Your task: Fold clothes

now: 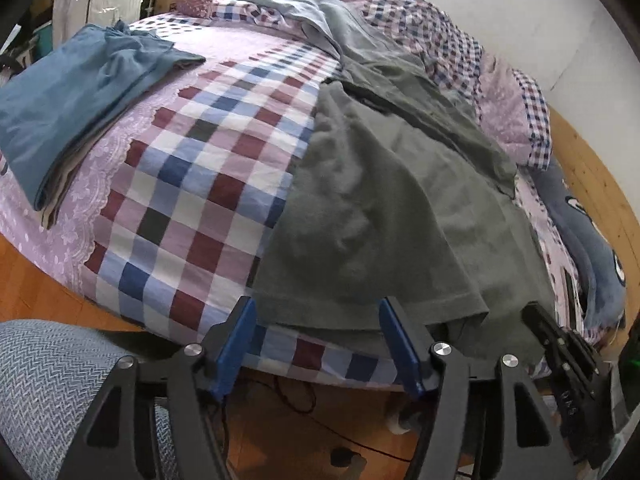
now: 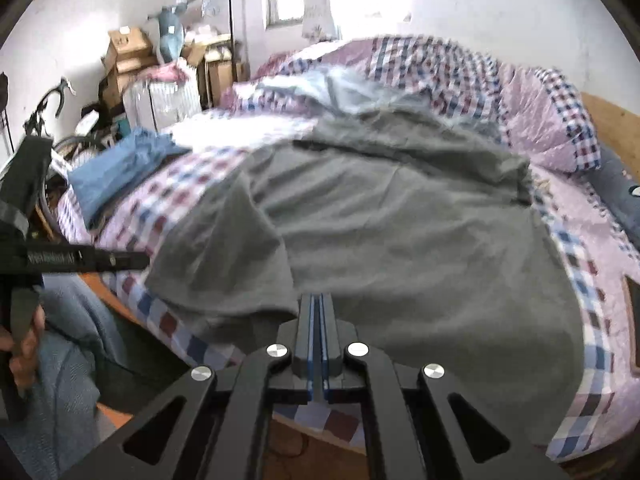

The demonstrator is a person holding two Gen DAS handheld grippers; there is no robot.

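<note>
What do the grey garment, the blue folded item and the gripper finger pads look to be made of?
Grey garment: soft matte knit, probably cotton jersey; it drapes in loose wrinkles. Blue folded item: similar thin matte fabric, creased. Finger pads: smooth blue plastic or rubber, hard to say which, on black rigid arms.

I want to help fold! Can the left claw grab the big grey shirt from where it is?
Probably yes. The left claw is open right at the near hem of the grey cotton shirt on the checked bedspread, with nothing between them.
</note>
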